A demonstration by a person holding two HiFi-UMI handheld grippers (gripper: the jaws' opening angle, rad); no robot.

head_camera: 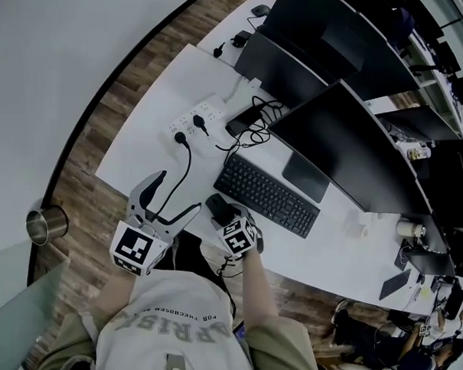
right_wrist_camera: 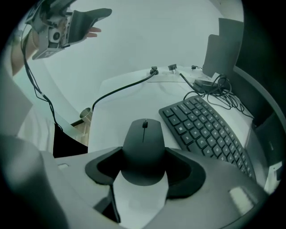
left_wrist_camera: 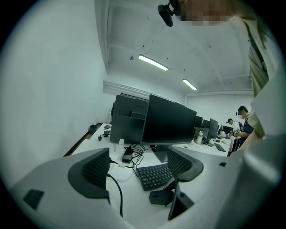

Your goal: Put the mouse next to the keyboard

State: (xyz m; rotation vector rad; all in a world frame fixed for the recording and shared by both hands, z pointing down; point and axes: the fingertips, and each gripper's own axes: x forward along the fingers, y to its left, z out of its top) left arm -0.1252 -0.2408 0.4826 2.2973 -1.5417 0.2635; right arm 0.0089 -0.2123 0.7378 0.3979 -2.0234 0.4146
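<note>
Nearest the person, the right gripper point(right_wrist_camera: 144, 166) has its jaws closed against both sides of the black mouse point(right_wrist_camera: 144, 138), which fills the gap between the pads and sits on the white desk point(head_camera: 149, 149) near the front edge. In the head view the left gripper point(left_wrist_camera: 136, 169) is at about 9 o'clock from the right one, with its jaws spread wide and nothing between them. Seen along the right gripper, the black keyboard point(head_camera: 266, 196) lies just beside the mouse at about 2 o'clock, not touching it. Further back, a power strip point(head_camera: 198, 117) with black cables plugged in lies at 11 o'clock, and a dark monitor point(head_camera: 345, 148) stands behind the keyboard.
</note>
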